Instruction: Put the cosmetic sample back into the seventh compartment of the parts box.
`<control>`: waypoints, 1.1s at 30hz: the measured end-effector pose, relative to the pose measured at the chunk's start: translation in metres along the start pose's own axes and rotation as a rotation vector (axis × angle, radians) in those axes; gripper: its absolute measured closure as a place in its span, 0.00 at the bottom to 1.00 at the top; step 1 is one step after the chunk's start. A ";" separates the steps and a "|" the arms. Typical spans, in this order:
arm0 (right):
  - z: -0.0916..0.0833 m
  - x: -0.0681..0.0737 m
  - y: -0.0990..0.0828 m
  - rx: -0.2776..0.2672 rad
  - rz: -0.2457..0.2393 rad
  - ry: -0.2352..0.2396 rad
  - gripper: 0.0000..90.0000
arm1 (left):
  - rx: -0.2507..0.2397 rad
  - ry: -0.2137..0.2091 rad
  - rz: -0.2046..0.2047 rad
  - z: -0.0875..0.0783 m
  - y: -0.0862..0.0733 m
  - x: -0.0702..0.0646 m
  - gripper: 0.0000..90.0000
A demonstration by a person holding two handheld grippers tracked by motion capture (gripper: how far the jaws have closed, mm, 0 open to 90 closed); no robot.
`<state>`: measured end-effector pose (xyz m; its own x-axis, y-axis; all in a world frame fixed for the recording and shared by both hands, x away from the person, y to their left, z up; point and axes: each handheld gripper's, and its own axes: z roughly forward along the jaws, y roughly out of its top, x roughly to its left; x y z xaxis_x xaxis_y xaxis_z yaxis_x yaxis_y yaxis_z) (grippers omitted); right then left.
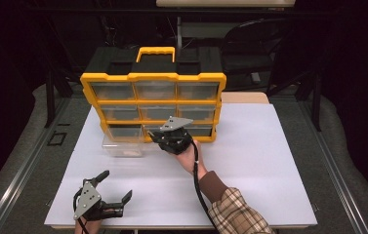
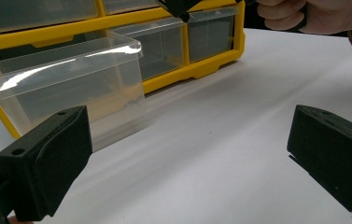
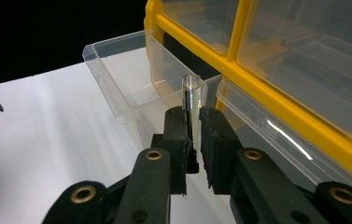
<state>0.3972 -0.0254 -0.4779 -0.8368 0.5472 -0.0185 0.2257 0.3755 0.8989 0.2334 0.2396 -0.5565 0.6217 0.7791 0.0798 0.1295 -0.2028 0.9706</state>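
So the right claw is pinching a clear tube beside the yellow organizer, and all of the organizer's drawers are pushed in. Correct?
Not quite. The right claw does pinch the clear tube beside the yellow organizer, but the bottom-left drawer is pulled out onto the table. The high view shows it, and the left gripper view confirms it.

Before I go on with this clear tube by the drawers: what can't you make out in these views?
- High view: the clear tube, hidden by the right gripper and hand.
- Right gripper view: the clear tube's lower end, covered by the pads.
- High view: anything inside the pulled-out drawer is too small and glary.
- Left gripper view: the open left gripper's body is cut off by the bottom edge.
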 end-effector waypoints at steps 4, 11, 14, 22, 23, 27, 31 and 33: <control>0.002 0.000 0.006 -0.004 0.002 -0.001 0.90 | -0.001 -0.001 0.000 0.000 0.000 0.000 0.00; 0.007 0.001 0.012 0.010 -0.007 0.005 0.90 | -0.001 0.001 0.001 0.000 0.000 0.000 0.00; 0.009 0.002 0.014 0.011 -0.011 0.009 0.90 | -0.002 0.001 0.002 -0.001 0.000 0.000 0.00; 0.015 0.005 0.023 0.011 -0.014 0.022 0.90 | -0.004 0.000 0.002 -0.001 0.000 0.000 0.00; 0.015 0.005 0.023 0.011 -0.014 0.022 0.90 | -0.004 0.000 0.002 -0.001 0.000 0.000 0.00; 0.017 0.007 0.026 0.013 -0.021 0.023 0.90 | -0.005 0.000 0.001 -0.001 0.000 0.000 0.00; 0.019 0.006 0.031 0.019 -0.026 0.029 0.90 | -0.004 -0.001 -0.001 -0.001 0.000 0.000 0.00; 0.019 0.006 0.031 0.020 -0.025 0.031 0.90 | -0.004 0.000 -0.001 0.000 0.000 0.000 0.00</control>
<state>0.4086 0.0045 -0.4583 -0.8571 0.5145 -0.0271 0.2142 0.4036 0.8895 0.2333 0.2402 -0.5563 0.6218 0.7792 0.0791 0.1270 -0.1999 0.9715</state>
